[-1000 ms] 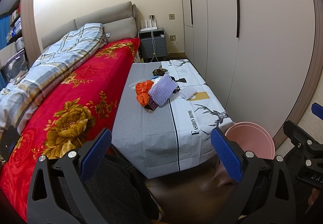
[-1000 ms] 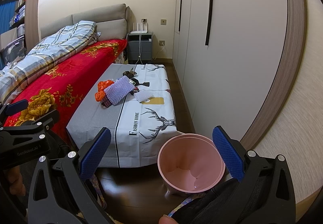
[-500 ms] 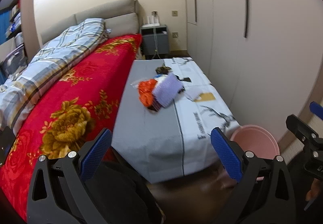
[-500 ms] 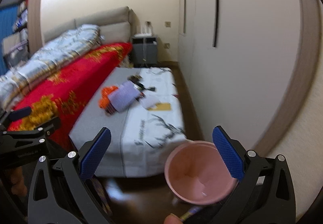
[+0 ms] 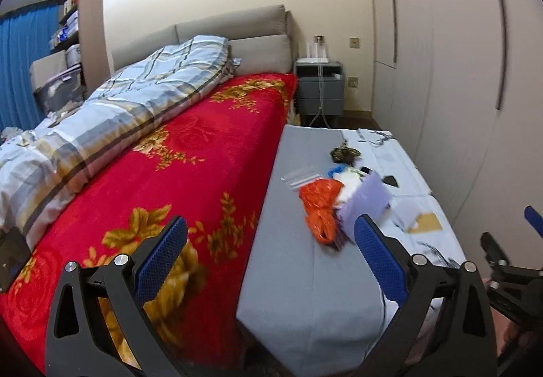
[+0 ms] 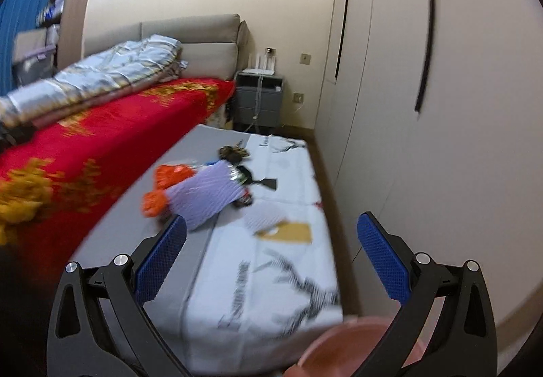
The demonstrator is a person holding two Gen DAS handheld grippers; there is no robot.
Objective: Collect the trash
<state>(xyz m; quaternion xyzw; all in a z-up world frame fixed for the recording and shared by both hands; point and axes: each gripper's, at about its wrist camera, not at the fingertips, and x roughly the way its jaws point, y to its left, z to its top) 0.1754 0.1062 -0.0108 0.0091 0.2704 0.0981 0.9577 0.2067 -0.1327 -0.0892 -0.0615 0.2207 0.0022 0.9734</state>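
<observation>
Right wrist view shows both grippers, right (image 6: 271, 255) and left (image 5: 269, 251), wide open and empty, having swung up from the pink bin (image 6: 342, 346) toward the trash pile (image 6: 203, 193) on the low table (image 6: 271, 275), so picking can begin.

Trash pile (image 6: 203, 193) on covered table (image 6: 271, 275)

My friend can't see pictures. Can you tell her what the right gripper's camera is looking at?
The open right gripper, holding nothing, points at a low table with a trash pile: an orange bag beside a lilac sheet. A red flowered bed lies left, and a pink bin's rim shows at the bottom.
</observation>
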